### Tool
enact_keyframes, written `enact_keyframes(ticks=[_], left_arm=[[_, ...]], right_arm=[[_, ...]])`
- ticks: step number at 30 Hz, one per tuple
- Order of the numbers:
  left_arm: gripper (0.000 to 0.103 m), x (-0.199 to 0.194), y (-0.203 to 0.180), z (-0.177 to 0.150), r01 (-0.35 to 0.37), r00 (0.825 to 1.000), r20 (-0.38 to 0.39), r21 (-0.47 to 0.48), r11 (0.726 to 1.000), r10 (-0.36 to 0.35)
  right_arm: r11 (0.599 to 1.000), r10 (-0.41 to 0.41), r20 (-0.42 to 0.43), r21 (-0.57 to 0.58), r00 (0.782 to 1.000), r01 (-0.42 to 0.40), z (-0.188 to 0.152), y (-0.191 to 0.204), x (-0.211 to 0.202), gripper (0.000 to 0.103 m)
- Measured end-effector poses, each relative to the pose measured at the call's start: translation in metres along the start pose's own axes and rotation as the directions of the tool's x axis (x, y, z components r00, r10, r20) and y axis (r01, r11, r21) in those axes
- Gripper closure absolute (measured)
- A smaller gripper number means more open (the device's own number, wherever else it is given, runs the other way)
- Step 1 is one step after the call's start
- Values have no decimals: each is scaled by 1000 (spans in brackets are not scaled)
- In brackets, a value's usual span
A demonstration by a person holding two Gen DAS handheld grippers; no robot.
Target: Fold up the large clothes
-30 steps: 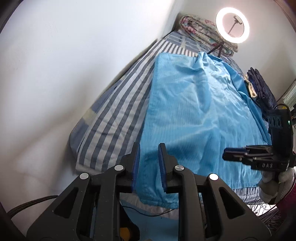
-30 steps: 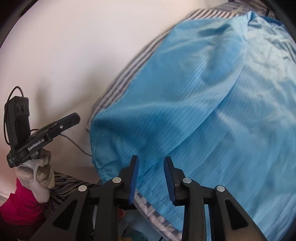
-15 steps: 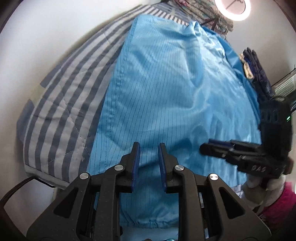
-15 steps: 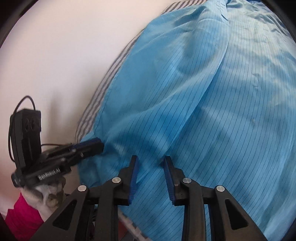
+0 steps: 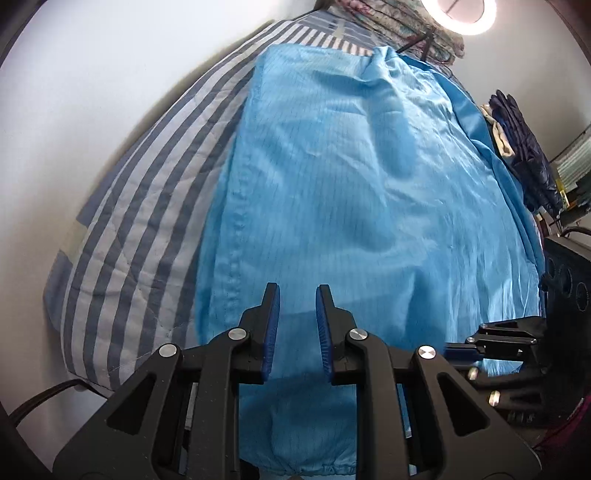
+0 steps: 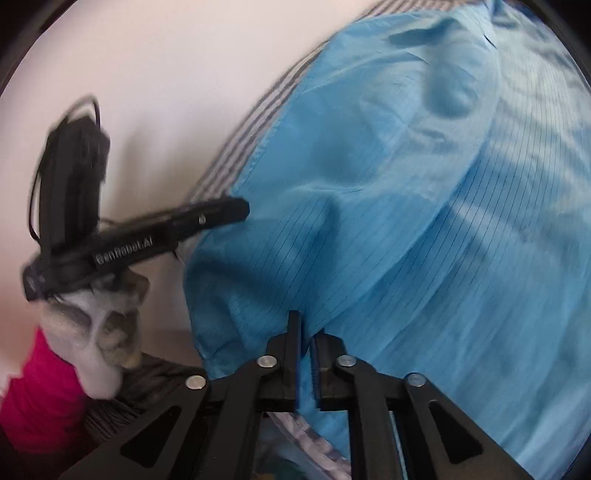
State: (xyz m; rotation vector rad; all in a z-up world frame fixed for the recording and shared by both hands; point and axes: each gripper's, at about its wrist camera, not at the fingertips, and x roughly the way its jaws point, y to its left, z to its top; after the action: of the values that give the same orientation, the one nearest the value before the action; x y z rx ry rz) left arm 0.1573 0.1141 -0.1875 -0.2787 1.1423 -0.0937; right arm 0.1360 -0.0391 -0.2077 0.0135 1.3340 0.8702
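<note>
1. A big blue garment (image 5: 351, 192) lies spread out flat on a bed. It has thin dark lines all over it.
2. Under it is a striped bedcover (image 5: 140, 229) with grey and pale stripes. The bedcover shows along one side of the garment, next to a white wall (image 5: 92, 92).
3. The near edge of the garment hangs over the end of the bed. A gathered hem (image 5: 314, 470) shows at the bottom of the left wrist view.
4. The left gripper (image 5: 297, 328) points down at the near part of the garment. Its two blue pads (image 5: 271, 332) stand a little apart. I cannot tell if they are pinching any cloth or just held above it.
5. The right gripper (image 6: 306, 350) is at the near corner of the garment. Its jaws are closing, and a fold of the blue cloth sits between them.
6. In the right wrist view, the left gripper (image 6: 221, 212) shows from the side, near the garment's edge. A hand in a pale glove (image 6: 99, 317) holds it, with a pink sleeve (image 6: 33, 387) below.
7. A round ring light (image 5: 458, 14) glows at the far end of the bed.
8. A dark blue jacket (image 5: 524, 147) lies beside the far side of the garment.
</note>
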Motion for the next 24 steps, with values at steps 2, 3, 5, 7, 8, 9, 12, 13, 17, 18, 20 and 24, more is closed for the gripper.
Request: enact_keyframes(ticks=[2,3,5,7,8,9,12,13,17,18,20,24], left_arm=[[84,-8,-12,1,-3,1000,28,30,1000,2],[84,-12,-16,2,-2,999,36,36,999,1],[84,-17,-25,8,13,999,34,50,999,-14],[84,-20,-33,20,25,999,39,74,997,-28],[84,-23,-38,29,18,998,51,91,996,-22],[84,-24,-42,37,10,998,58,102,995,-16],[84,-26,-53,72,3,996,84,135,991,-15],[84,-26,-56,84,3,995,96,144,990,-17],[84,-17,-62,128,8,990,139,136,991,-27],[84,-13,-63,140,18,989,145,129,991,-37],[84,-2,-64,166,33,985,164,119,992,-53],[84,23,-61,205,56,980,186,101,993,-74]], right_arm=[[1000,16,13,-4,1000,-16,0,4,-4,70],[1000,17,31,-6,999,-17,3,5,-8,70],[1000,7,80,-8,997,-7,8,1,-24,70],[1000,-13,129,-2,992,13,16,-10,-42,70],[1000,-26,156,5,987,26,21,-16,-52,70],[999,-37,177,12,984,35,24,-24,-61,70],[997,-71,248,47,966,61,41,-49,-89,70],[996,-82,274,59,958,68,49,-58,-99,70],[992,-115,352,89,929,89,82,-89,-128,70],[991,-119,361,96,925,90,94,-97,-132,70],[989,-132,379,115,916,95,111,-112,-140,70],[987,-147,398,123,906,106,157,-128,-153,70]])
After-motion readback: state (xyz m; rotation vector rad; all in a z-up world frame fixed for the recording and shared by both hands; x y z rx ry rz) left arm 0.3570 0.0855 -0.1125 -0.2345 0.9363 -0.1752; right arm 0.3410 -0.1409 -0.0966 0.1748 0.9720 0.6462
